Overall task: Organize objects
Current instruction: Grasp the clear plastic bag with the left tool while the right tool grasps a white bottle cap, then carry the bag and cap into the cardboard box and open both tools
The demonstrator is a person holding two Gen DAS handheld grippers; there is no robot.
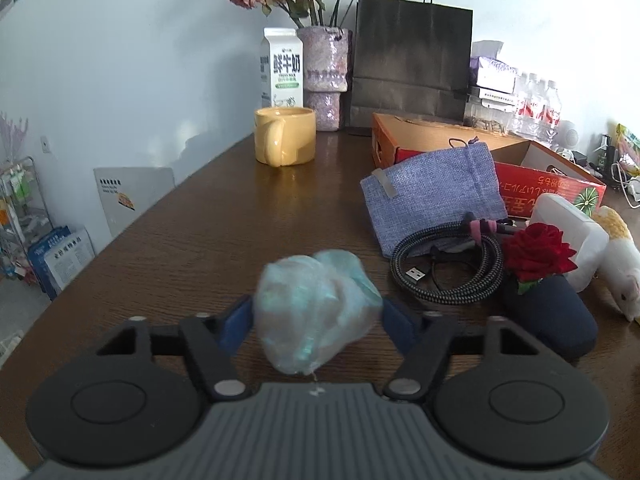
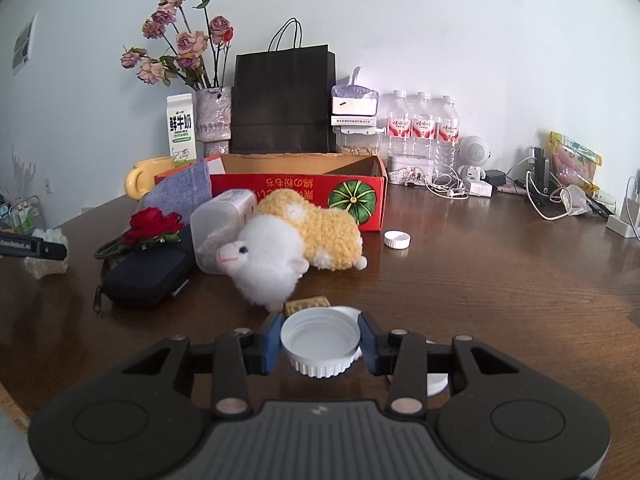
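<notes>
Honestly this tidy-up looks barely started. Nearly everything is loose on the surface (image 2: 480, 280), and as far as I can see the box (image 2: 298, 192) at the far side has nothing put away in it, though its inside is mostly hidden from here.

Both tongs are busy. The left tongs (image 1: 316, 316) are clenched on a crumpled wad (image 1: 316, 308) of pale blue-white wrap, held right in front of the camera and blurry, so I can't tell whether it's plastic or tissue. The right tongs (image 2: 320, 344) are grasping a white lid (image 2: 320, 340), open side up, ribbed around the rim, pinched by its 2 sides. I can't tell if it's lifted or sitting on the wood.

Left to sort: the plush (image 2: 288, 240) lying on its side mid-surface, a clear jar (image 2: 218, 224) tipped over touching it on the left, a small cap (image 2: 397, 239) on its own to the right, a dark case (image 2: 146, 276) with a red rose (image 2: 154, 222) on it, a coiled cable (image 1: 448, 268) and a blue pouch (image 1: 434, 196) leaning on the box.

My guess: the lid belongs on that jar.
</notes>
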